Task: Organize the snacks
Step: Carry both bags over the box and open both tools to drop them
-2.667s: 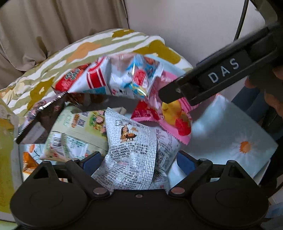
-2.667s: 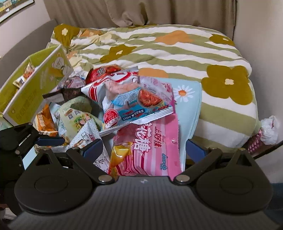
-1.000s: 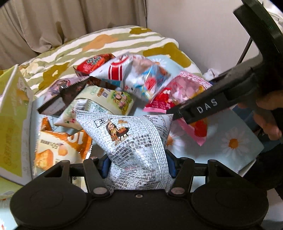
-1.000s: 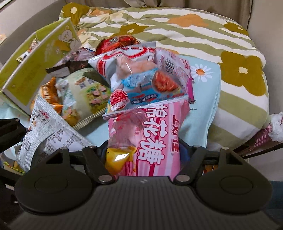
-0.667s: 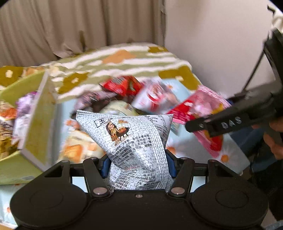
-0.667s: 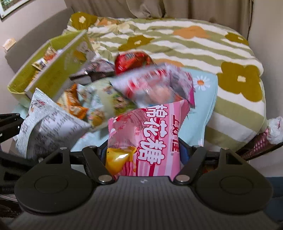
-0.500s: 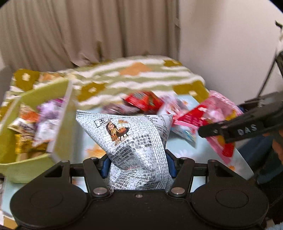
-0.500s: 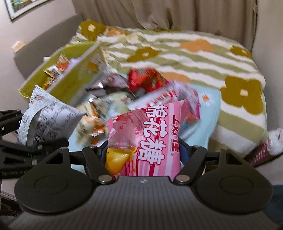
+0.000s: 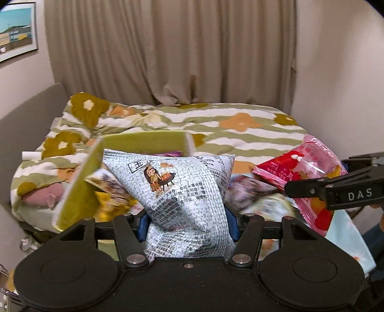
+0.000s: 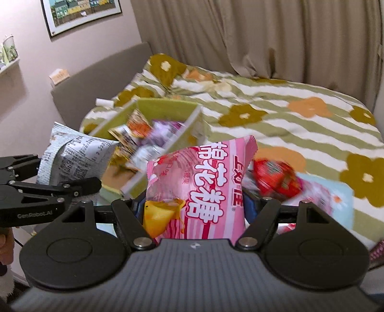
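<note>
Both packets have come up off the bed since a moment ago, when they lay low over the snack pile; now the curtain (image 9: 172,52) and a framed picture (image 10: 81,14) fill the top of my views. My left gripper (image 9: 187,222) is clamped on the grey-printed snack bag (image 9: 182,192), its blue pads pinching the bag's waist just as before, and the bag hangs in front of the green box (image 9: 79,192), which has slid from the left edge to straight ahead. My right gripper (image 10: 193,206) is squeezed shut on the pink marshmallow bag (image 10: 199,187), which stands upright between the pads, unchanged in my grip. From the right wrist, that box sits just beyond and left of the pink bag, with several wrappers inside it. A red packet (image 10: 276,180) and other blurred snacks stay on the pale blue cloth (image 10: 336,192) to the right, on the striped flowered quilt (image 10: 300,115).
</note>
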